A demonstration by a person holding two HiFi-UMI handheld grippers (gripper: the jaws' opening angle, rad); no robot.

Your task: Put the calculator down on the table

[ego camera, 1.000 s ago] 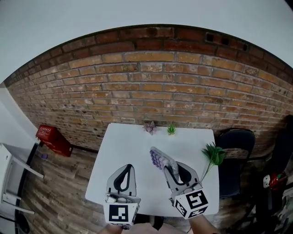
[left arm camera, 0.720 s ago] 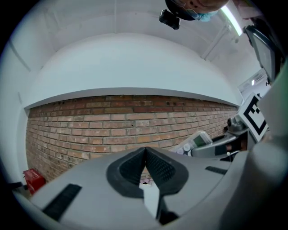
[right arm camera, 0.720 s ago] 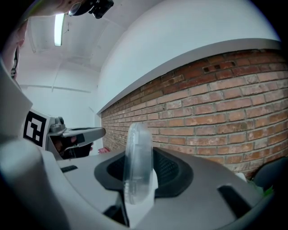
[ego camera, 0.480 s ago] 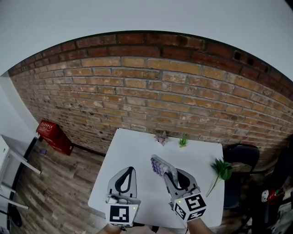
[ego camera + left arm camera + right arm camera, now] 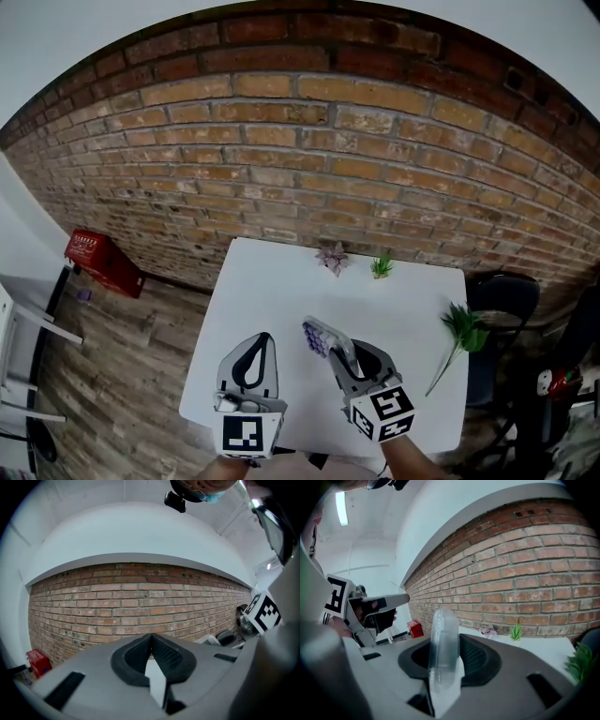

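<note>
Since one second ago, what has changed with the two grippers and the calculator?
The right gripper seems to have sunk a little toward the table, carrying the calculator. The left gripper came down slightly too. Nothing was taken hold of or let go. The right fingers stay shut on the calculator, and the left gripper stays shut and empty.

The head camera sits high over the counter (image 5: 272, 281), tipped steeply down, with the brick wall (image 5: 281, 141) filling its upper half. The other two ride close behind their jaws. The left tongs (image 5: 151, 636) face the wall level. The right tongs (image 5: 446, 644) look slightly down across the counter, with the calculator (image 5: 440, 620) edge-on right at the lens. All three views share the wall and the red crate (image 5: 103, 264).
</note>
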